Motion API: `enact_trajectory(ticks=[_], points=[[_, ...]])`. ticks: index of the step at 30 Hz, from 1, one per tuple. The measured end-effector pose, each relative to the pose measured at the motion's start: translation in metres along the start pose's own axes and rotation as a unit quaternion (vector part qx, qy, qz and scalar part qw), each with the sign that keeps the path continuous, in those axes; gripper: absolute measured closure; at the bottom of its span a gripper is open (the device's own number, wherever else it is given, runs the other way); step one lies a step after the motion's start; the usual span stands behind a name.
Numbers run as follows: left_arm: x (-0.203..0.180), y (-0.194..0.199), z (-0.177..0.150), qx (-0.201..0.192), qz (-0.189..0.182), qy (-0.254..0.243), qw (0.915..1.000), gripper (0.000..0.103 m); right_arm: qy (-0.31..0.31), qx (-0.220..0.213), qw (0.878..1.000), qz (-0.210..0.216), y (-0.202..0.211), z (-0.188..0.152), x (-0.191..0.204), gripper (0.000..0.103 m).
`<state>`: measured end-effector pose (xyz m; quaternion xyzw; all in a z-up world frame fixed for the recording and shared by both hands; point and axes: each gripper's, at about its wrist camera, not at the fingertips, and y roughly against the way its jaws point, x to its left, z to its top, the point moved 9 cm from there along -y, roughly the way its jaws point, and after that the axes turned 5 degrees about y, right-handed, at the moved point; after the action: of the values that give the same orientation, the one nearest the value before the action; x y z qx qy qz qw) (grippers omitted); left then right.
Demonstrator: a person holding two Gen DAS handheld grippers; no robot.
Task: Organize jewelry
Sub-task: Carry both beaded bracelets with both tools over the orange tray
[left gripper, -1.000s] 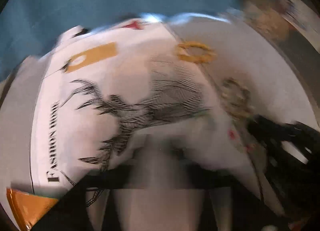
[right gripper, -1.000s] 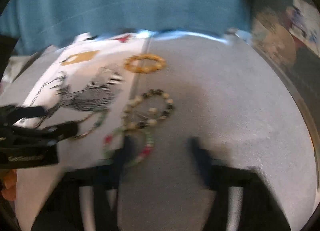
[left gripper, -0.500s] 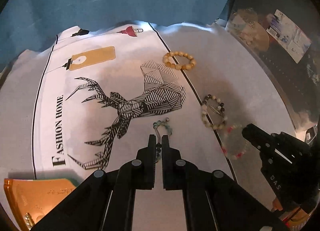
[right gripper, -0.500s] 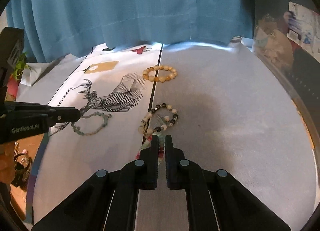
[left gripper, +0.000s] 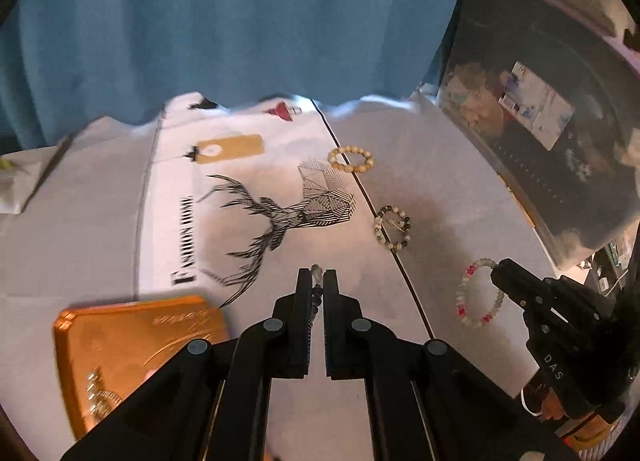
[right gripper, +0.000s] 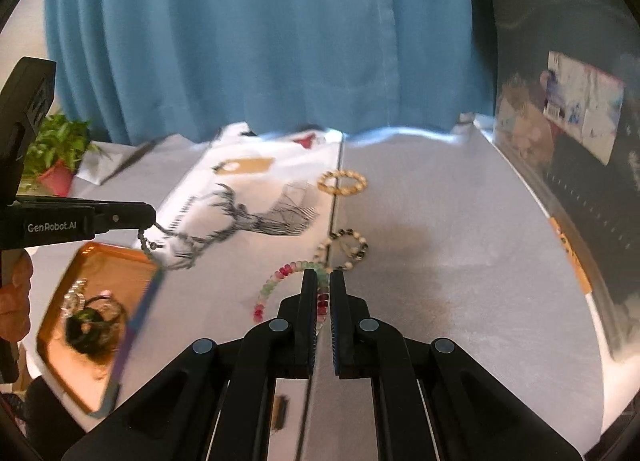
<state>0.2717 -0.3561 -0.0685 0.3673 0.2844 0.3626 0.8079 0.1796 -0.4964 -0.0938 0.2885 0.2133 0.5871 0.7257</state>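
Note:
My left gripper (left gripper: 317, 281) is shut on a grey-green bead bracelet (left gripper: 316, 273) and holds it above the cloth; in the right wrist view the bracelet (right gripper: 146, 243) hangs from that gripper (right gripper: 150, 217) over the orange tray's far edge. My right gripper (right gripper: 324, 281) is shut on a pink-and-white bead bracelet (right gripper: 276, 285), lifted off the table; it also shows in the left wrist view (left gripper: 476, 297). A cream bead bracelet (left gripper: 352, 159) and a black-and-white bead bracelet (left gripper: 392, 233) lie on the table.
An orange tray (right gripper: 54, 309) at the left holds dark and silvery jewelry. A white deer-print cloth (left gripper: 248, 197) covers the table's left part. A blue curtain hangs behind. A potted plant (right gripper: 56, 157) stands far left; dark shelving is at the right.
Both grippers have lifted their bracelets off the table. The left gripper has moved left toward the orange tray with its bracelet hanging.

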Motion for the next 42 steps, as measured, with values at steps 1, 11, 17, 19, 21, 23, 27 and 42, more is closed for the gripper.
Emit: enact_trajectory(ticks=[1, 11, 17, 19, 21, 23, 27, 42], points=[[0.001, 0.012, -0.004, -0.006, 0.003, 0.002, 1.0000, 0.100, 0.004, -0.006, 1.000, 0.002, 0.010, 0.001, 0.006, 0.097], [0.016, 0.122, -0.069, -0.044, 0.020, 0.015, 0.9987, 0.100, 0.014, -0.027, 0.999, 0.027, 0.091, -0.018, 0.071, 0.097], [0.027, 0.170, -0.119, -0.049, 0.022, 0.009, 0.9985, 0.100, 0.017, -0.018, 0.998, 0.050, 0.131, -0.053, 0.114, 0.097], [0.031, 0.184, -0.139, -0.051, 0.024, 0.007, 0.9984, 0.100, 0.021, -0.014, 0.998, 0.059, 0.144, -0.067, 0.129, 0.097], [0.034, 0.194, -0.155, -0.052, 0.028, 0.008, 0.9982, 0.100, 0.026, -0.009, 0.998, 0.064, 0.152, -0.080, 0.142, 0.097], [0.037, 0.203, -0.169, -0.055, 0.027, 0.011, 0.9981, 0.100, 0.032, -0.005, 0.997, 0.071, 0.160, -0.091, 0.154, 0.097], [0.046, 0.217, -0.190, -0.059, 0.027, 0.023, 0.9976, 0.100, 0.045, 0.001, 0.996, 0.083, 0.174, -0.110, 0.177, 0.097], [0.091, 0.230, -0.211, -0.067, 0.038, 0.063, 0.9950, 0.100, 0.082, 0.012, 0.991, 0.107, 0.179, -0.121, 0.230, 0.097]])
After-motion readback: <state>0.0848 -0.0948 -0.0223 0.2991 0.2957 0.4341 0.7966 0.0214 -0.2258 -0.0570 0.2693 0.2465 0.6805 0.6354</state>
